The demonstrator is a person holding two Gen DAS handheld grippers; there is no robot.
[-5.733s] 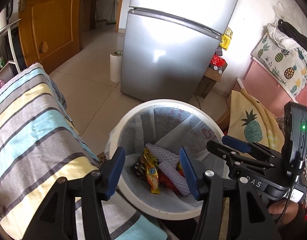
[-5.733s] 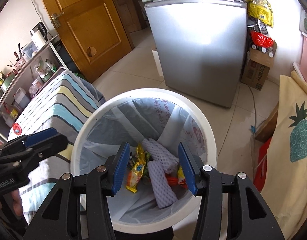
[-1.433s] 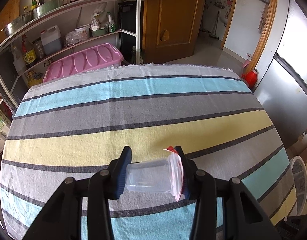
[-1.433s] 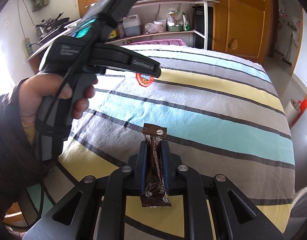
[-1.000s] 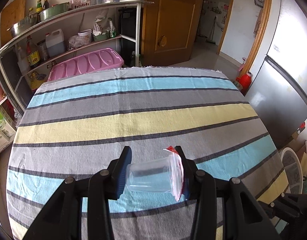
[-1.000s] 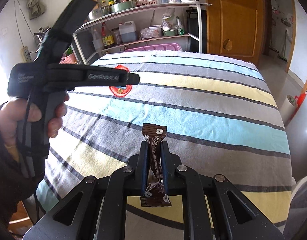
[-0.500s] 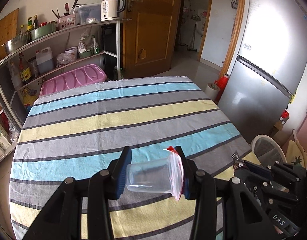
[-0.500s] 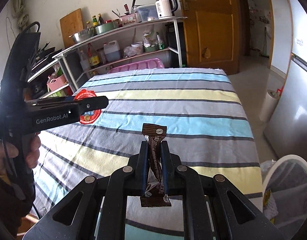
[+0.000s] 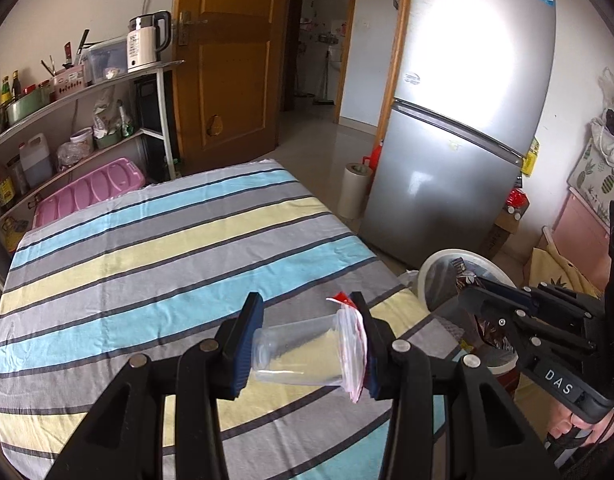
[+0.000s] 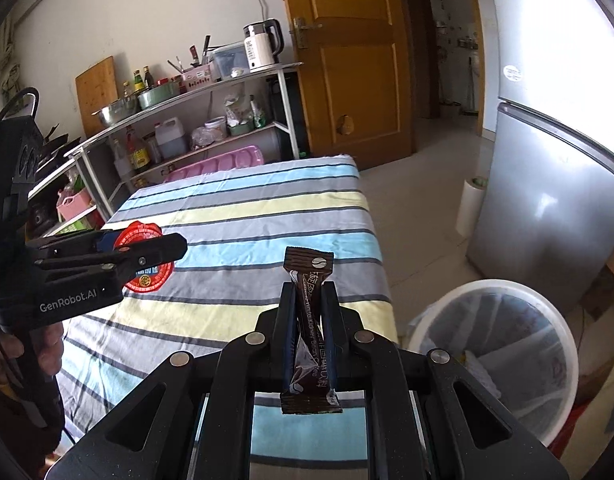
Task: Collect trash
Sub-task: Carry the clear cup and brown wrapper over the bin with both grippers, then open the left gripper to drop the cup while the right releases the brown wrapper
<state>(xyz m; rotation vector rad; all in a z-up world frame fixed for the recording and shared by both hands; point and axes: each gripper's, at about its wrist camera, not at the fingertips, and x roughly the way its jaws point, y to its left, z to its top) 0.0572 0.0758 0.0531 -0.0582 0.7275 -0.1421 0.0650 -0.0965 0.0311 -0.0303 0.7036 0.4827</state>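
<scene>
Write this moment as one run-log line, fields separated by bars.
left tongs: shut on clear plastic cup | right tongs: shut on brown coffee sachet | white trash bin: beside striped table, not yet reached

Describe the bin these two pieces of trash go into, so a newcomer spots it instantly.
Find the tall silver fridge. On the floor in front of it, by the striped table's corner, stands a round white bin lined with a translucent bag, the only open-topped container there.

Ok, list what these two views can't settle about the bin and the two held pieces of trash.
- Trash bin contents: right wrist view, liner hides them; left wrist view, right gripper covers them.
- Clear cup: empty or not, too transparent to tell.
- Brown sachet: full or empty, unclear; small print unreadable.
</scene>
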